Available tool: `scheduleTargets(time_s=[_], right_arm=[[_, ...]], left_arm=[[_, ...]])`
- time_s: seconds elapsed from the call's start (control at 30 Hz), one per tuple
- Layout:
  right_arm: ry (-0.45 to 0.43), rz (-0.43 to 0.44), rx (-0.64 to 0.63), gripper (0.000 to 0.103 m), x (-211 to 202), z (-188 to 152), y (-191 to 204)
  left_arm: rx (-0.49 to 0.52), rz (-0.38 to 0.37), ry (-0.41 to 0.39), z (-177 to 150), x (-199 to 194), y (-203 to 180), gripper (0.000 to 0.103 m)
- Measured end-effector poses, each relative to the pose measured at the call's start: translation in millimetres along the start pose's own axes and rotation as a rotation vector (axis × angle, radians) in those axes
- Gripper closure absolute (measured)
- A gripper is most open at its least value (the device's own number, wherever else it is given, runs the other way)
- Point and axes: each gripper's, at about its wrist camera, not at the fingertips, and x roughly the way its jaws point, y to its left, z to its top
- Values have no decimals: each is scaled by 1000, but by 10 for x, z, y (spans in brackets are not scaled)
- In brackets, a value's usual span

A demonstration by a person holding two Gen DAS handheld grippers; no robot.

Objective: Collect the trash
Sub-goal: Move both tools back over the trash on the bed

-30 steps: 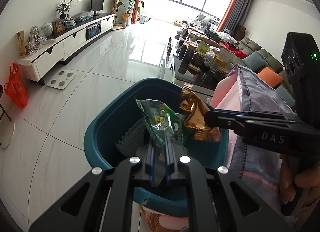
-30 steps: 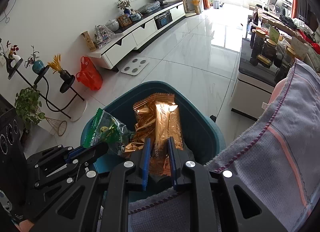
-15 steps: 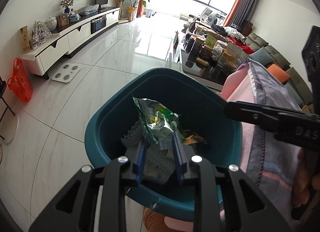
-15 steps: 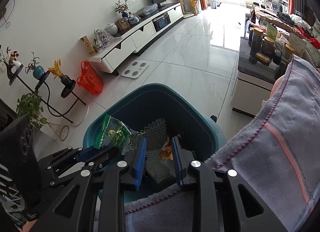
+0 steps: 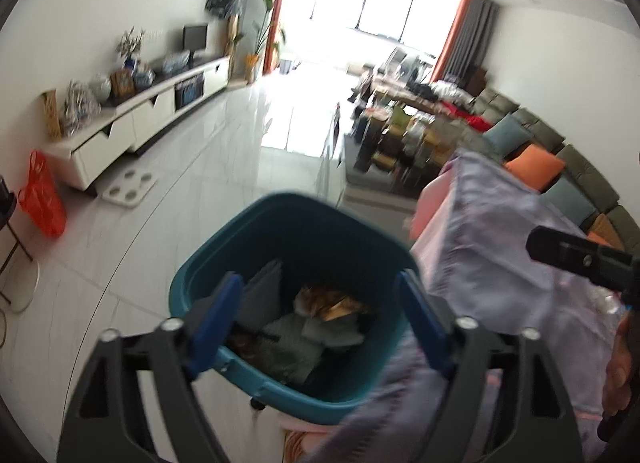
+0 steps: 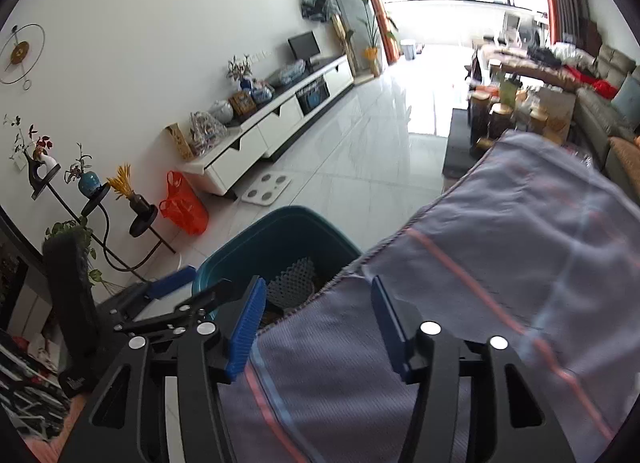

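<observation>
Both wrappers now lie inside the bin (image 5: pixel 292 247): the gold wrapper (image 5: pixel 332 301) rests on the pile near its middle. To finish the drop cleanly, lift each tool straight clear of the bin rim before swinging toward the cloth (image 6: pixel 500 263) beside the bin.

Your left tool (image 5: pixel 320 319), above the bin, has just been opening; its jaws stand wide, with nothing between them. Your right tool (image 6: pixel 316 327), just beside the bin over the cloth edge, has also been opening; it stands partly open and holds nothing.
</observation>
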Motion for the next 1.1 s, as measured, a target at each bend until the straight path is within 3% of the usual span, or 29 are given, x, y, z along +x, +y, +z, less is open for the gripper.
scheduleTargets(time_s=[0.17, 0.3, 0.47, 0.7, 1.0, 1.1], right_arm=[[-110, -75, -10, 31, -641, -195, -180], [-151, -157, 7, 28, -1046, -419, -431], [-167, -273, 81, 28, -1492, -739, -830], [-222, -426, 221, 28, -2134, -1127, -1415], [-247, -510, 359, 28, -2539, -1550, -1968], [-246, -515, 381, 28, -2587, -1679, -2063]], left_arm=[[77, -141, -98, -46, -364, -543, 6], [165, -262, -97, -191, -459, -1092, 6], [274, -430, -36, -488, -449, -1819, 6], [414, -587, 61, -881, -456, -2574, 6], [587, -755, 183, -1291, -455, -3228, 8], [616, -784, 242, -1425, -402, -3360, 16]])
